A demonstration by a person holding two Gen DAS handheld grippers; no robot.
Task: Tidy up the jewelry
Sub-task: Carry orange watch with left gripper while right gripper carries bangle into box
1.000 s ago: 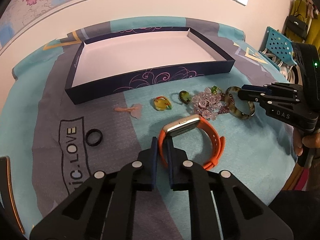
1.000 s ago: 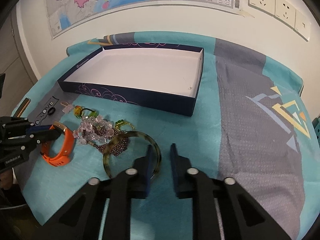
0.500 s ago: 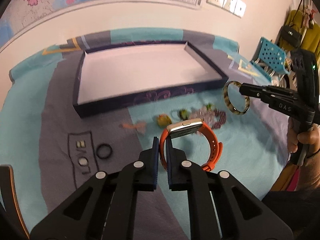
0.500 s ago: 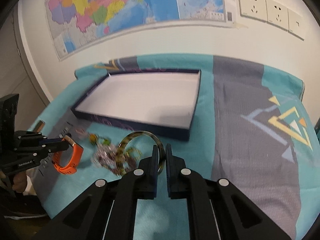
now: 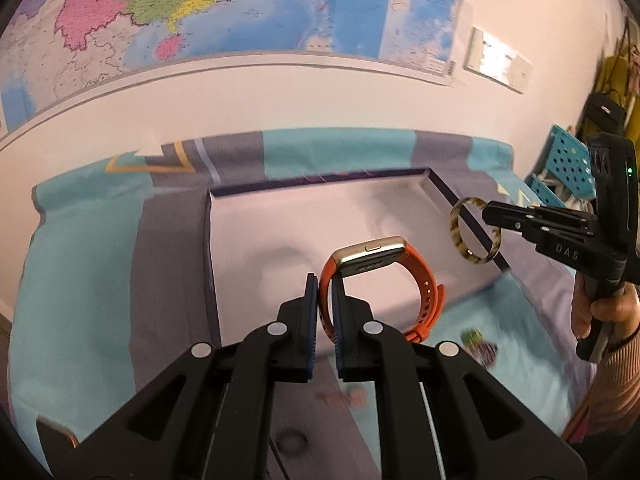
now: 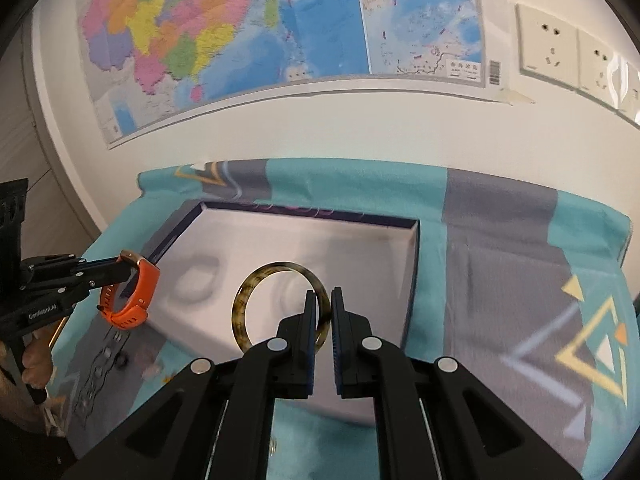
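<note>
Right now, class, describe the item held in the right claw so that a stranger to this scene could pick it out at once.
Find the shallow dark-blue box with a white floor, lying on the teal and grey cloth below the wall map. Above its near part the right claw pinches a bangle by its rim. It is a plain mottled brown and cream ring, unlike the orange watch in the left claw.
</note>
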